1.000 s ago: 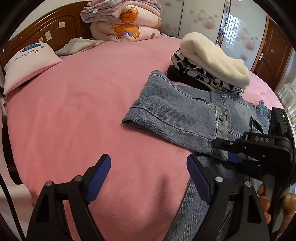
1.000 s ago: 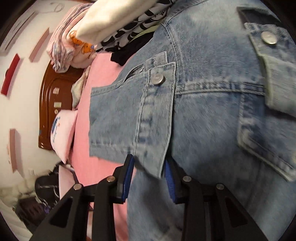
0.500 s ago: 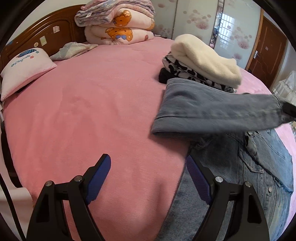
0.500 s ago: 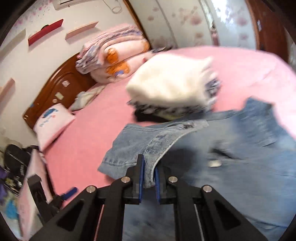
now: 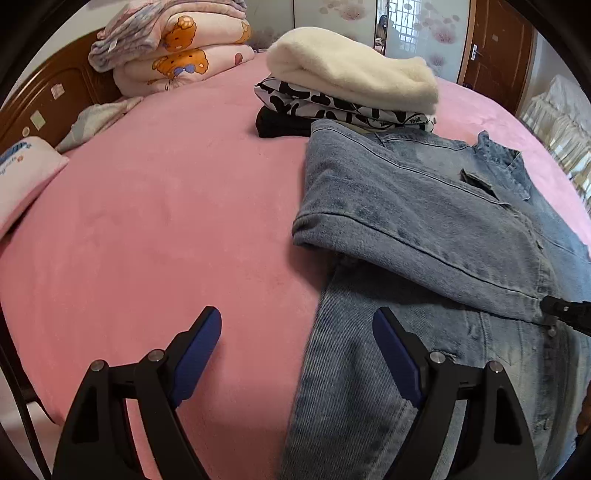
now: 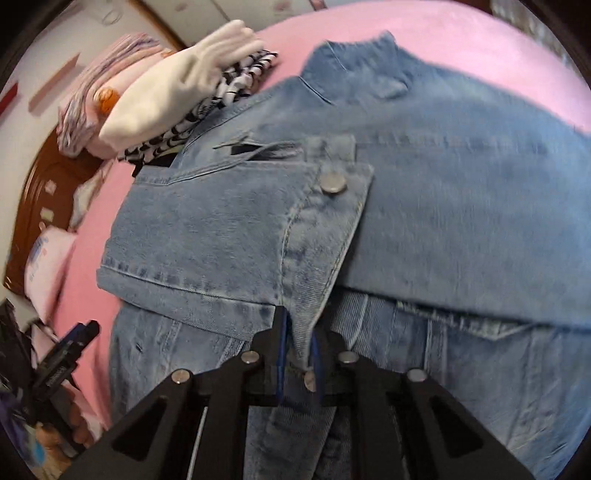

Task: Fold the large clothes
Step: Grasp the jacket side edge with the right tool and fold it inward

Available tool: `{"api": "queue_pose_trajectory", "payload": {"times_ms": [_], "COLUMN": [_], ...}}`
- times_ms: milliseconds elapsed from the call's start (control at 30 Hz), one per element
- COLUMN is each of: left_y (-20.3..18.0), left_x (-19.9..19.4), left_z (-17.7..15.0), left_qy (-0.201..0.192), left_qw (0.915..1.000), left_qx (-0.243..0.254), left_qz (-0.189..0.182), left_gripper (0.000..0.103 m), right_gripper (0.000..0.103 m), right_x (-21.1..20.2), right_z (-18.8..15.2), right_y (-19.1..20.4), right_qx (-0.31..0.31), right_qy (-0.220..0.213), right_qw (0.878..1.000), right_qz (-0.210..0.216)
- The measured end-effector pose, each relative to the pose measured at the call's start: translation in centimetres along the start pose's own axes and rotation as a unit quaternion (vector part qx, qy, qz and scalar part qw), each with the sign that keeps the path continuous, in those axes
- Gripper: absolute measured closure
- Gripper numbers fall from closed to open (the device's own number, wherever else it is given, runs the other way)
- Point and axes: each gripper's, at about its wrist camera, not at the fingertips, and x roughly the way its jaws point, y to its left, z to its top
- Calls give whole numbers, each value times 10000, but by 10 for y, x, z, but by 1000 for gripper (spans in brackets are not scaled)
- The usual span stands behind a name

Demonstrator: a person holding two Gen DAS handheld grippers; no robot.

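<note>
Right wrist: claw (image 6: pixel 297 341) tilted down, pinching denim cuff (image 6: pixel 299 317)

Both wrist views angled steeply downward — close over one denim jacket (image 5: pixel 424 206)

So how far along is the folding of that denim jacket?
Early. One sleeve of the denim jacket is folded across its front, its cuff pinched in the right gripper. The left gripper hangs open. The other folds remain, then probably the folded pile.

A home bedroom: a bed (image 5: pixel 166 206) with a pink cover, a carved wooden headboard (image 5: pixel 62 99), a pillow (image 5: pixel 26 173), stacked quilts (image 5: pixel 177 48) and floral wardrobe doors (image 5: pixel 351 13).
</note>
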Motion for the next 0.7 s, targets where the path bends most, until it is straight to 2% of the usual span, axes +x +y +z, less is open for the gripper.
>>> {"api": "queue_pose_trajectory", "payload": {"times_ms": [67, 167, 233, 333, 400, 533, 633, 700], "left_y": [0, -1, 0, -3, -5, -11, -15, -18], "left_x": [5, 12, 18, 27, 31, 37, 39, 40], "left_z": [5, 11, 12, 14, 15, 22, 29, 33], "left_qy": [28, 112, 199, 328, 372, 359, 313, 295], "left_qw": [10000, 9998, 9996, 9989, 9986, 9983, 9983, 9984], "left_qx": [-18, -130, -215, -338, -380, -450, -489, -488], "left_qz": [56, 54, 59, 3, -20, -27, -40, -50], "left_gripper": [20, 20, 20, 20, 20, 20, 20, 20], "right_gripper": [86, 86, 97, 97, 97, 97, 98, 98], "right_x": [1, 6, 2, -19, -38, -81, -109, -120], "right_z": [4, 5, 6, 8, 16, 46, 68, 81], "right_y": [-9, -6, 6, 43, 75, 137, 161, 164], "right_qx": [196, 144, -126, -853, -1320, -2141, -2457, -2460], "right_qy": [27, 37, -26, -268, -491, -1137, -1620, -1861], "right_qw": [9996, 9997, 9999, 9960, 9899, 9698, 9556, 9512], "right_qz": [176, 208, 96, 44, 150, 271, 159, 32]}}
